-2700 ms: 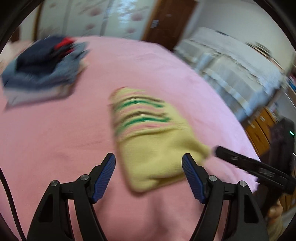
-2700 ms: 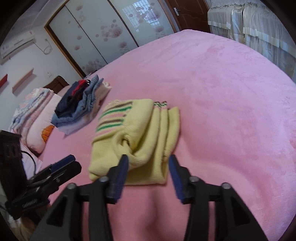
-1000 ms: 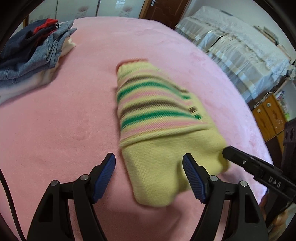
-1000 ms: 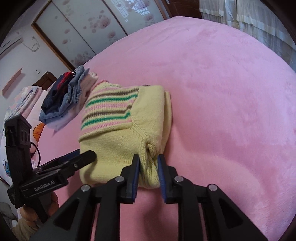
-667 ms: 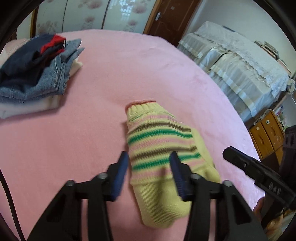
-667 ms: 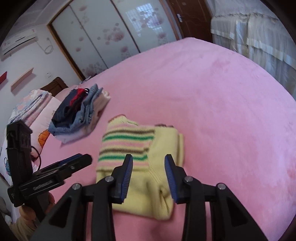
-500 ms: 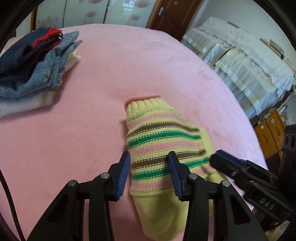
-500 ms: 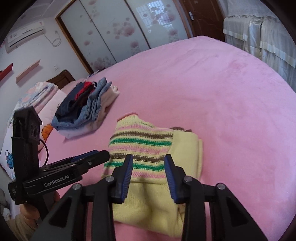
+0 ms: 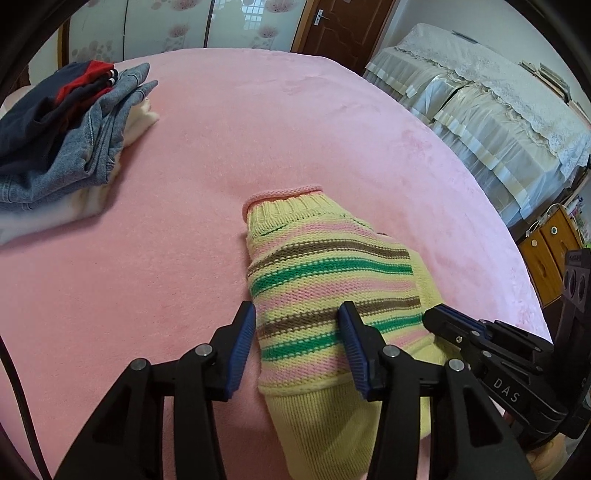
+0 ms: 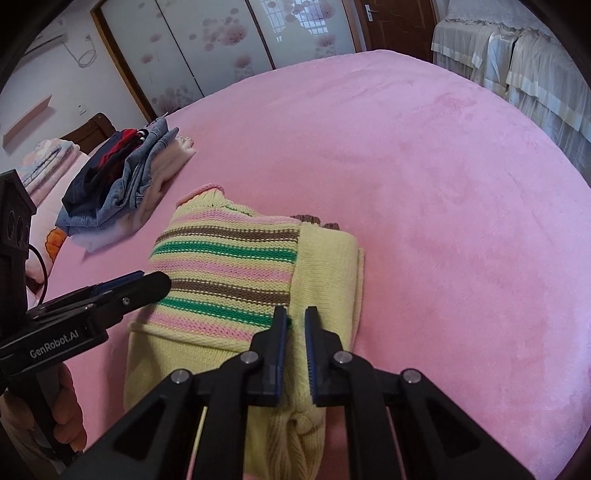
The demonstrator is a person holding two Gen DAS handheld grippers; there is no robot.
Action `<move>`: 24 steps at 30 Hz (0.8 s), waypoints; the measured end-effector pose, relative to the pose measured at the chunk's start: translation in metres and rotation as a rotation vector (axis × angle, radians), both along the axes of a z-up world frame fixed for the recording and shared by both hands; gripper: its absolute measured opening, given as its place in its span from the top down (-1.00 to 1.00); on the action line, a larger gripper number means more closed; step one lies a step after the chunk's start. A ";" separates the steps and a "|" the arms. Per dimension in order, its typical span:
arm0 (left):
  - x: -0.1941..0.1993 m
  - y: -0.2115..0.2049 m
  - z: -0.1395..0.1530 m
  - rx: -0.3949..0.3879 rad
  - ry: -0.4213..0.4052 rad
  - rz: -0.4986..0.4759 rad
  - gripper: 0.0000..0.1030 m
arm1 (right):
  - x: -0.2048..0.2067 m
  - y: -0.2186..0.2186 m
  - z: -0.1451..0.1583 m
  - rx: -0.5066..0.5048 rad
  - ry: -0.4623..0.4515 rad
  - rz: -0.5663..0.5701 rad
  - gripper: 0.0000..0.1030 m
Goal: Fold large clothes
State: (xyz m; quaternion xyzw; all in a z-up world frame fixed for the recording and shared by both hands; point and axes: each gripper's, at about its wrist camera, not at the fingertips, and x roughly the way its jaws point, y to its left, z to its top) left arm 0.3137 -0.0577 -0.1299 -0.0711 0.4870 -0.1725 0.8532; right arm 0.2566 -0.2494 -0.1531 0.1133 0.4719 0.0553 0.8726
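Pink bed [image 10: 461, 221] open to right & beyond folded sweater [image 10: 229, 266]. Clothes pile [image 10: 118, 184] blocks far-left corner. Draped furniture [image 9: 480, 122] along right side, off bed.

Pink bedspread [image 9: 303, 122]; lace-covered furniture [image 9: 491, 110] beside bed; brown door [image 9: 343, 26]; floral sliding wardrobe doors [image 10: 229, 40]; wall air conditioner [image 10: 44, 40]

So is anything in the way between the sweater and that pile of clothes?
Nothing visible. Between the striped sweater and the pile of folded clothes there is only bare pink blanket. The left gripper and the right gripper are both already at the sweater's near end.
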 end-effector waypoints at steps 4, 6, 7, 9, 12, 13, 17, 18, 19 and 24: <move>-0.008 0.002 0.009 0.021 0.001 0.010 -0.10 | -0.004 0.000 0.008 0.008 -0.008 -0.007 0.79; -0.014 0.003 0.016 0.029 -0.011 0.013 -0.25 | -0.009 0.000 0.013 0.009 -0.016 -0.010 0.77; -0.018 0.003 0.020 0.032 -0.019 0.015 -0.34 | -0.013 0.000 0.017 0.016 -0.018 -0.014 0.77; -0.027 0.005 0.029 0.030 -0.031 0.014 -0.38 | -0.020 0.000 0.023 0.036 -0.021 -0.016 0.77; -0.038 0.007 0.039 0.023 -0.017 0.002 -0.41 | -0.031 0.001 0.031 0.052 -0.018 -0.018 0.73; -0.041 0.008 0.042 0.028 -0.009 0.004 -0.41 | -0.036 0.001 0.035 0.056 -0.021 -0.021 0.67; -0.054 0.013 0.053 0.052 -0.004 0.026 -0.41 | -0.054 0.000 0.050 0.025 -0.064 -0.038 -0.01; -0.057 0.014 0.056 0.054 -0.004 0.031 -0.41 | -0.057 0.000 0.054 0.014 -0.075 -0.037 -0.12; -0.061 0.016 0.058 0.049 -0.002 0.031 -0.41 | -0.061 0.000 0.060 -0.002 -0.089 -0.034 -0.17; -0.067 0.024 0.063 -0.028 0.030 0.013 -0.59 | -0.072 0.000 0.075 -0.068 -0.126 -0.022 -0.46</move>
